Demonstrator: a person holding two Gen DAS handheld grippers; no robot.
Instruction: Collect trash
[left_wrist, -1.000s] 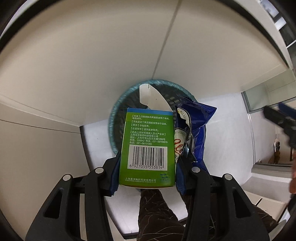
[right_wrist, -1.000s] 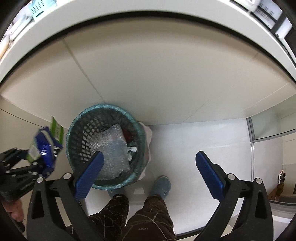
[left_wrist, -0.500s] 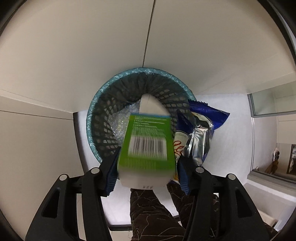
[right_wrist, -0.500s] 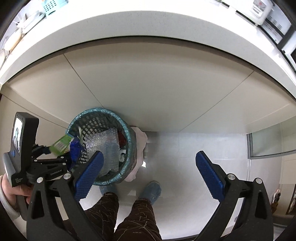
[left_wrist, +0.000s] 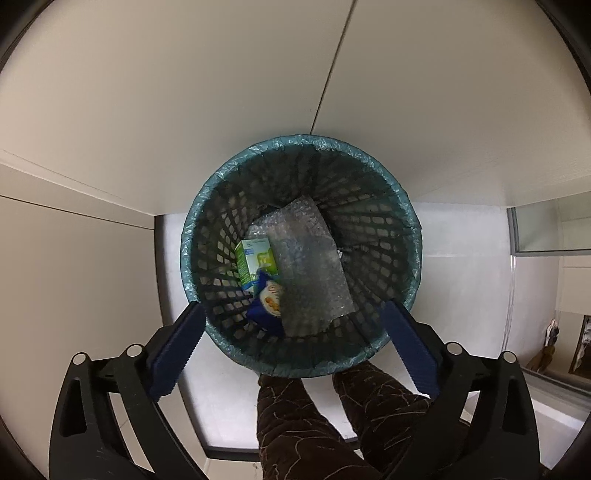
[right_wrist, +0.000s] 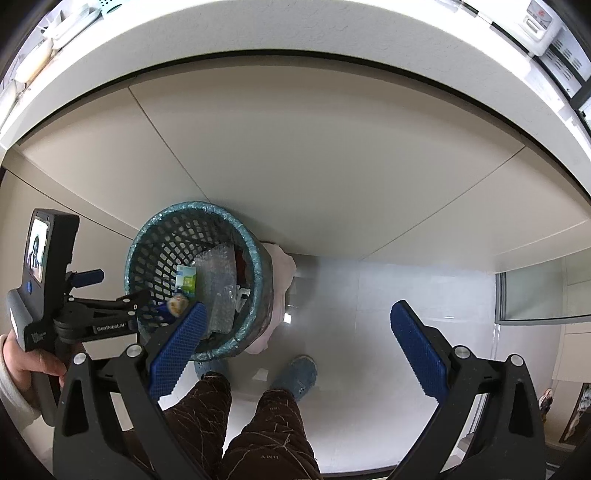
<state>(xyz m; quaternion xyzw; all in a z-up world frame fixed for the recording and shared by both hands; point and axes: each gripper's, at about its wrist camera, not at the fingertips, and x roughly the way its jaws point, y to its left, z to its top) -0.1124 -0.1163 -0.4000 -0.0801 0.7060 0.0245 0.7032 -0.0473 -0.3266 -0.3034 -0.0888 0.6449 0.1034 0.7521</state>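
At the far left of the right wrist view, a hand grips the black handle of the left tool, which points down over the near rim of the bin. Seen through its own camera, the left tool has its blue pads spread wide on either side of the bin; the jaws are opening, and nothing is pressed between them. The bin is a dark mesh basket lined with a teal bag, standing on the pale floor against a cream cabinet front. Inside it, toward the left, lies the green carton, tilted, with the blue snack bag just below it and touching it; both rest against a sheet of bubble wrap that fills the middle of the bin. Below the bin are the person's legs in dark patterned trousers. Further right, the right tool hangs over the floor with its pads wide apart and holds nothing; its left pad overlaps the bin's near rim in the picture, its right pad is over bare floor. A blue shoe shows between the pads.
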